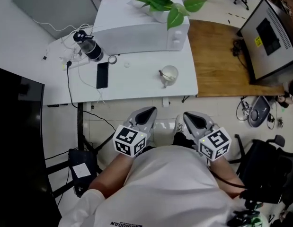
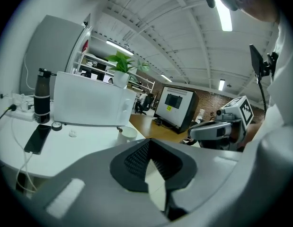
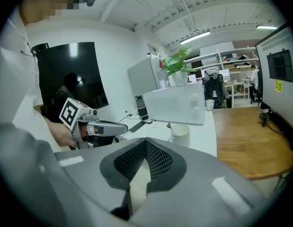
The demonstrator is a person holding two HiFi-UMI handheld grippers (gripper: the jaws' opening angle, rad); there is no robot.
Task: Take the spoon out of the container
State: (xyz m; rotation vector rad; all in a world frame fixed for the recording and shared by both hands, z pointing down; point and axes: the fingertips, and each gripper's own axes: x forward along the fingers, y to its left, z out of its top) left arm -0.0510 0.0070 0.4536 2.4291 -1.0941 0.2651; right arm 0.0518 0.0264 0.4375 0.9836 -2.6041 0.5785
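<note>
A small white cup stands near the right front of the white table, with a spoon leaning out of its left side. The same cup and spoon appear in the right gripper view, and the cup shows in the left gripper view. Both grippers are held close to the person's body, in front of and below the table's edge, well short of the cup. My left gripper is shut and holds nothing. My right gripper is likewise shut and holds nothing.
A white microwave with a potted plant on top fills the table's back. A dark bottle, a black phone, a tape roll and cables lie at the left. A wooden table and monitor stand to the right.
</note>
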